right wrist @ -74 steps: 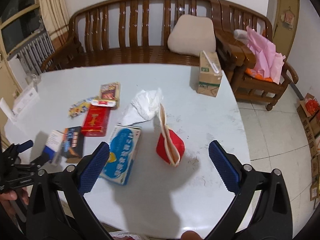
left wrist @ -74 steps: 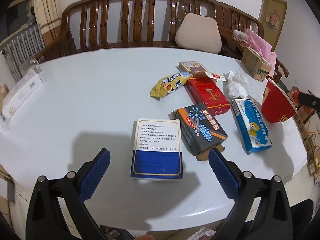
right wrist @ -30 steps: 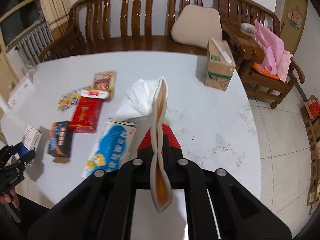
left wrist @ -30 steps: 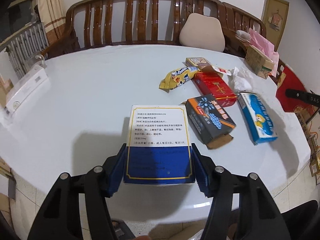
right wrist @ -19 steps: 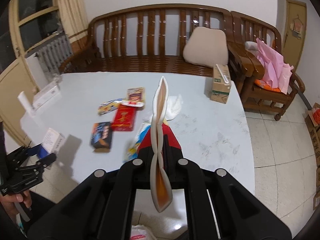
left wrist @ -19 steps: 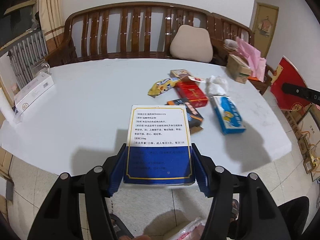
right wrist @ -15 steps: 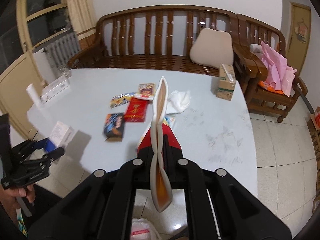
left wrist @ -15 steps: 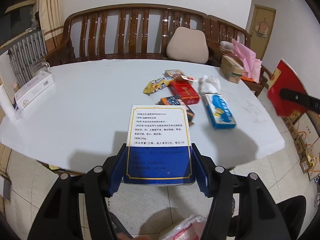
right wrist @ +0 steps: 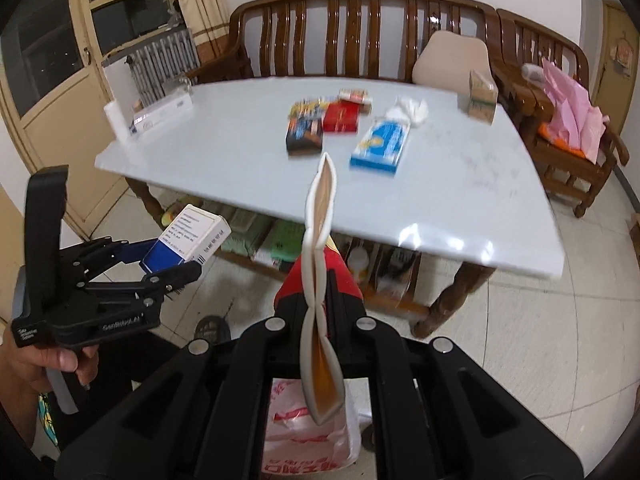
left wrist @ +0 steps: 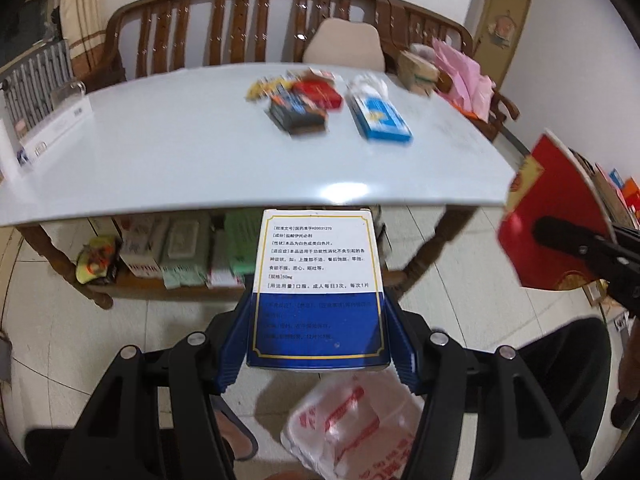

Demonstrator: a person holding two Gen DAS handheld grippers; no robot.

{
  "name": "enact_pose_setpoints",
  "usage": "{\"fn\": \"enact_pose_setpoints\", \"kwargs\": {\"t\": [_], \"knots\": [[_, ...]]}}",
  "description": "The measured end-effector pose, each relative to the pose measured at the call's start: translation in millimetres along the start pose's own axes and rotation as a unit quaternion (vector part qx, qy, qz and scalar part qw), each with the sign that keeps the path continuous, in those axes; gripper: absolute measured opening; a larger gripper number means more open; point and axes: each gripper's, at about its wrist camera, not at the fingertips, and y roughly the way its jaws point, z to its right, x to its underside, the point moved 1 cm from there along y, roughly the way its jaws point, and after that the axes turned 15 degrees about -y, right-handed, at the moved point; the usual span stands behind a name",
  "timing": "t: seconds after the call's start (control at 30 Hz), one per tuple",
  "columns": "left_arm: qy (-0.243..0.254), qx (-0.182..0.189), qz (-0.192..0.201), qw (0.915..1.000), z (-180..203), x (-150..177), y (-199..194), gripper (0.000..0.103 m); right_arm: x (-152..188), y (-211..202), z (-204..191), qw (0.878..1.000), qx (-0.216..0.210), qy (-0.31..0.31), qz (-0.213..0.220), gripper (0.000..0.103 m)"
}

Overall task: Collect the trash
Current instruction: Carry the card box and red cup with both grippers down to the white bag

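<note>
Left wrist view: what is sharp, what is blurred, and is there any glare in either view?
Left wrist view: the blue-and-white medicine box is sharp, the litter on the table smeared; glare on its near edge. Right wrist view: the same smear; glare at the table's near corner.

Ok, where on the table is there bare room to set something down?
The white table is bare along its near edge and between the long white box and the black box. It is crowded around the red box and blue box.
</note>
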Motion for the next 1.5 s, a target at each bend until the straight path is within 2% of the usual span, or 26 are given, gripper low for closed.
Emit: {"fn": "enact_pose_setpoints", "kwargs": {"t": [0.13, 0.53, 0.83, 1.07, 1.13, 1.23, 1.33, 1.5], "knots": [[0.015, 0.003, -0.021, 0.9997, 3, 27, 10, 0.059, 31, 16, -12, 1.0, -0.007, 0.015, -0.018, 0.005], [0.007, -0.003, -0.088, 0.9961, 2, 91, 59, 0.059, 103, 70, -37, 0.993, -0.051, 0.02, -0.1, 0.005], [0.018, -0.008, -0.172, 0.9849, -4, 148, 121, 0.059, 156, 125, -47, 0.979, -0.081, 0.03, -0.184, 0.005], [0.024, 0.001, -0.236, 0.9715, -8, 178, 162, 0.059, 186, 170, -52, 0.965, -0.101, 0.03, -0.241, 0.005], [0.044, -0.011, -0.236, 0.9706, -5, 186, 170, 0.059, 192, 182, -53, 0.962, -0.1, 0.025, -0.253, 0.005], [0.067, -0.027, -0.255, 0.9642, -4, 205, 187, 0.059, 205, 201, -54, 0.955, -0.111, 0.029, -0.273, 0.005], [0.072, -0.029, -0.278, 0.9575, -7, 219, 201, 0.059, 219, 217, -56, 0.95, -0.113, 0.032, -0.289, 0.006], [0.075, -0.034, -0.294, 0.9523, -15, 228, 216, 0.059, 231, 235, -55, 0.942, -0.119, 0.047, -0.311, 0.006]]}}
